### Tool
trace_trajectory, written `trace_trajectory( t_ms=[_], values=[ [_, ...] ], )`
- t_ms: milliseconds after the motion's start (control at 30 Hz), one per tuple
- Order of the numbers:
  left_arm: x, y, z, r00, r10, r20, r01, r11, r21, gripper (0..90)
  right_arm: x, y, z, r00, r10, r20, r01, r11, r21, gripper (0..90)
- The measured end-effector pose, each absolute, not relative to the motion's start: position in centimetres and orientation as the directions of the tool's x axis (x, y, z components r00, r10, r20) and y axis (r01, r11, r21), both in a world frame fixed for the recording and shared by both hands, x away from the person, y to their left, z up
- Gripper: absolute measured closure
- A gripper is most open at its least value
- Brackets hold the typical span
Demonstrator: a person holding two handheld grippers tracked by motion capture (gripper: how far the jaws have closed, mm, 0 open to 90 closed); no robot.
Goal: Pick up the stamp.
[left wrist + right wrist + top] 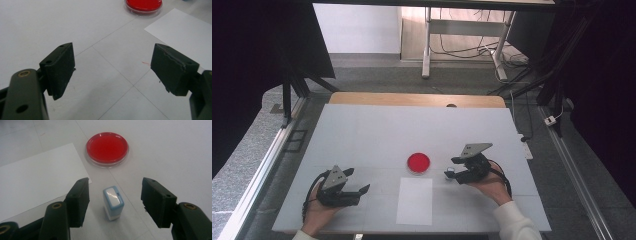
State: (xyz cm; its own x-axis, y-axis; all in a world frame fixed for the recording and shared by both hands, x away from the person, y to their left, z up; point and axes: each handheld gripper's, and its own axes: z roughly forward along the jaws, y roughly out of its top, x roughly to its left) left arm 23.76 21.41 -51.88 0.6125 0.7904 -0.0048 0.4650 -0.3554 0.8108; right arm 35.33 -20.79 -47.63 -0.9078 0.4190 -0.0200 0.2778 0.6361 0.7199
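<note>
A small blue-and-white stamp block stands upright on the white table between the jaws of my right gripper, which is open and not touching it. In the high view the stamp sits just left of the right gripper. A round dish of red lies at the table's middle, seen also as the red dish beyond the stamp. A white sheet of paper lies in front of the dish. My left gripper rests open at the front left, jaws wide and empty.
The white table top has faint grid lines. Its front edge runs just under both hands. Beyond the far wooden edge stand a desk frame and cables on the floor. A metal rail borders the left side.
</note>
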Motion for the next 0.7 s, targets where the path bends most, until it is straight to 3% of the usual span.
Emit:
trace_trajectory(
  t_ms=[700],
  values=[
    [23.80, 21.45, -52.02, 0.614, 0.789, -0.004, 0.467, -0.359, 0.808, 20.3, 35.12, -20.59, -48.59, -0.924, 0.377, -0.067, 0.226, 0.680, 0.697, 63.4]
  ],
)
